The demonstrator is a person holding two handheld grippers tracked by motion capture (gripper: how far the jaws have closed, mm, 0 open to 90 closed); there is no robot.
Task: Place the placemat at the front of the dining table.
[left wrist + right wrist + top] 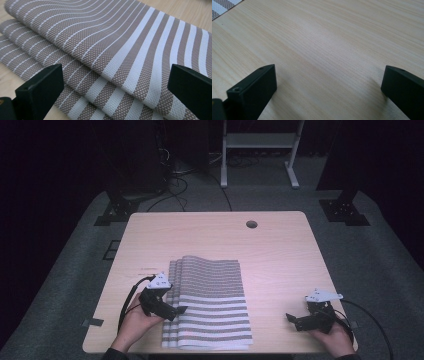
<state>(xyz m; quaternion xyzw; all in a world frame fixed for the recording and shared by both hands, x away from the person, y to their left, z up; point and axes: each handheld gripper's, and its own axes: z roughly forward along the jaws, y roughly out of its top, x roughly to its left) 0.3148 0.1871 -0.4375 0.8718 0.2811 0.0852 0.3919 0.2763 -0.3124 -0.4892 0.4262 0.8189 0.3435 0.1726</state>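
Two grippers, fingers wide: left gripper [170, 307] at folded striped placemat's [212, 302] left edge, pre-grasp; next, close on layers. Right gripper [300, 319] idle near desk's [280, 250] right front corner.

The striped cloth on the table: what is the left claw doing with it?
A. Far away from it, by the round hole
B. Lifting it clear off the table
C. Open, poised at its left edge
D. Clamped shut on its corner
C: the left claw stands open at the left edge of the folded striped cloth, which lies flat on the table.
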